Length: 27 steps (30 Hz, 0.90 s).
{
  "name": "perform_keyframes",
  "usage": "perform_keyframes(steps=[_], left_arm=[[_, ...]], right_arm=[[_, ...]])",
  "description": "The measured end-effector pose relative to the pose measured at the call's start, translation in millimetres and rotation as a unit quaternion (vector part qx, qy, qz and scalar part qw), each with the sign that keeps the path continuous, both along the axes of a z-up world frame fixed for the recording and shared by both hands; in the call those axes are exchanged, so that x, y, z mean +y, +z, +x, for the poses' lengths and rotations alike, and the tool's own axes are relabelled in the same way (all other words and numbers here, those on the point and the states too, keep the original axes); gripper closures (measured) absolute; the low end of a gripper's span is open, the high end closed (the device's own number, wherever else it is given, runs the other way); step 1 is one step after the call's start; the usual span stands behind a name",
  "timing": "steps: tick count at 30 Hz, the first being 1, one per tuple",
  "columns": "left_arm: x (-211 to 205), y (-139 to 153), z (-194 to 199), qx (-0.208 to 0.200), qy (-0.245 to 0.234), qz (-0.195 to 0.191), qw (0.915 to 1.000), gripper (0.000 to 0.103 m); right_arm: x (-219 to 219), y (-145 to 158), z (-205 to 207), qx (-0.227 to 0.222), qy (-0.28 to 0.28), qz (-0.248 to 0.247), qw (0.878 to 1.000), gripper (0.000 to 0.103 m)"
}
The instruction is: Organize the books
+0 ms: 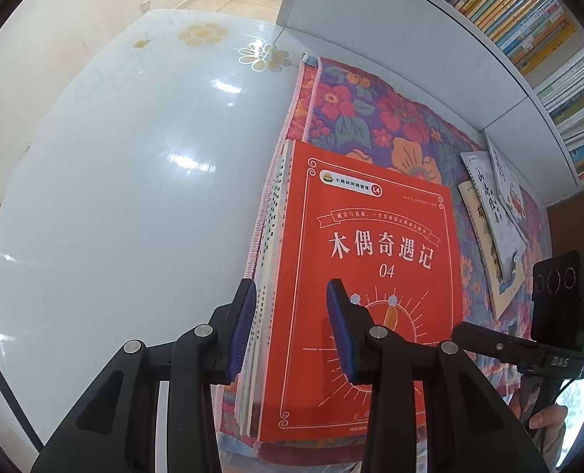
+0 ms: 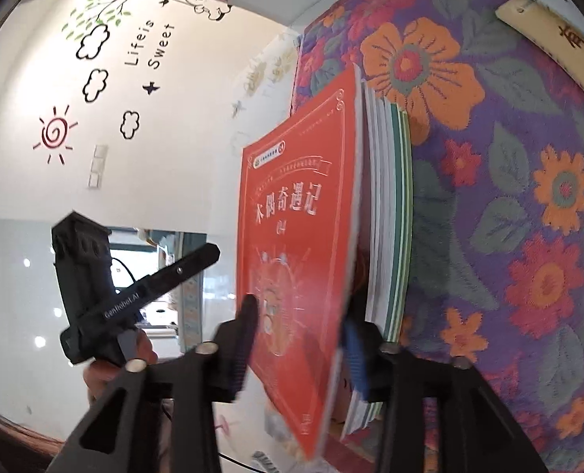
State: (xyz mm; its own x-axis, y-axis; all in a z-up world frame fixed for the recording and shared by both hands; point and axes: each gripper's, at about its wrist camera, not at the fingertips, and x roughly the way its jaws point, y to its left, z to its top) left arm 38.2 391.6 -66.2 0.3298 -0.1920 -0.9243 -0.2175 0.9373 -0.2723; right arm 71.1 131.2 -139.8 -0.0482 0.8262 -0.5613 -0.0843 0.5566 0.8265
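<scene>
Currently, I read the scene as follows.
Counter (image 1: 114,181): white and glossy, flower print near its far edge.
Left gripper (image 1: 292,327): fingers (image 1: 242,327) clenched across the stack of books (image 1: 268,276), one pad on the spine side, the other on the red cover.
Red book (image 1: 370,276): tops the stack, which lies on the floral cloth (image 1: 370,118) at its left edge.
Right gripper (image 2: 299,351): fingers (image 2: 355,351) released; the red cover's lifted edge stands between them.
Loose books (image 1: 489,216): on the cloth, right of the stack.
Bookshelf (image 1: 548,59): far right, filled.
</scene>
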Motion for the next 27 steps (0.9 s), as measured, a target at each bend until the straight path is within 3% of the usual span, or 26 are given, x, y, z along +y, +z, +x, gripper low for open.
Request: perform_keyframes(steps=[3, 6, 15, 19, 23, 27], left_arm=[[-2.6, 1.8, -0.8, 0.000, 0.004, 0.004, 1.0000, 0.069], [-6.6, 4.3, -1.7, 0.000, 0.011, 0.008, 0.9999, 0.069], [-4.8, 17.2, -7.9, -0.013, 0.038, 0.012, 0.9991, 0.069], [3.7, 16.5, -12.5, -0.012, 0.053, 0.010, 0.9985, 0.069], [8.8, 17.2, -15.1, -0.013, 0.059, 0.011, 0.9981, 0.069], [8.2, 19.7, -15.8, -0.014, 0.058, 0.018, 0.9980, 0.069]], right_arm=[[3.0, 3.6, -2.1, 0.001, 0.002, 0.013, 1.000, 0.035], [11.5, 8.3, -3.4, -0.013, 0.021, 0.002, 1.000, 0.031], [34.9, 22.1, -2.1, -0.047, 0.074, -0.060, 0.994, 0.029], [52.7, 35.2, -6.8, -0.096, 0.117, -0.145, 0.978, 0.029], [69.0, 35.5, -11.0, -0.105, 0.154, -0.187, 0.964, 0.029], [73.9, 45.9, -18.8, -0.154, 0.160, -0.266, 0.938, 0.029]])
